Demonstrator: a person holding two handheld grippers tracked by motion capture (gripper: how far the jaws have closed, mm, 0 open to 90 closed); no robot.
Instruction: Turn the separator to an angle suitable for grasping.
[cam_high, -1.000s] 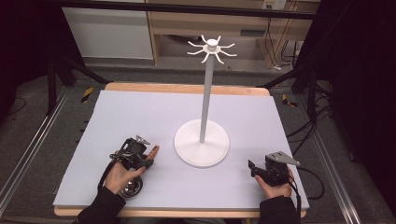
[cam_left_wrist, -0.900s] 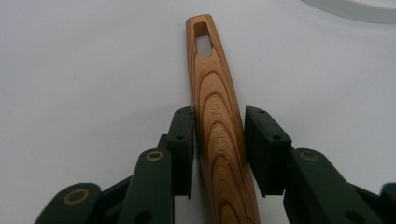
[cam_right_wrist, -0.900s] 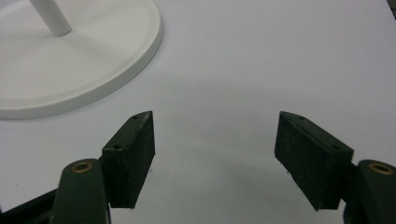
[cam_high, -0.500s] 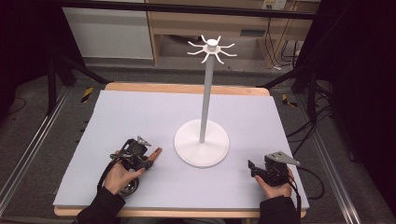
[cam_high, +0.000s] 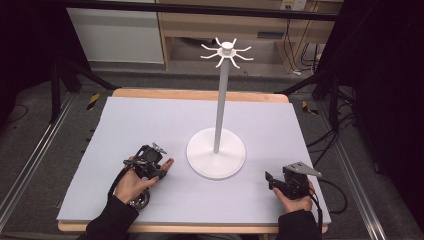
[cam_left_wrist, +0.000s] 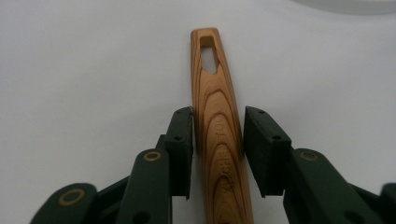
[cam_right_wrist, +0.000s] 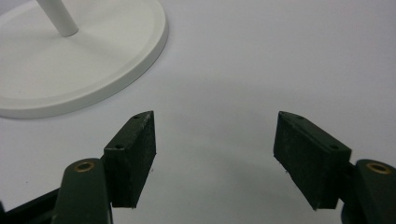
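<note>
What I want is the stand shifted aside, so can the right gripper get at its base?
Probably yes. The right gripper has its jaws open with nothing between them, and only bare mat lies between it and the stand's base. The low, wide rim may be awkward to pinch.

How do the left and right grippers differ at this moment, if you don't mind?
The left gripper has a wooden handle between its jaws, which sit close on both sides of it; the right gripper has nothing between its jaws, which stand wide apart. The left points toward the white stand's base. Both rest low over the table.
</note>
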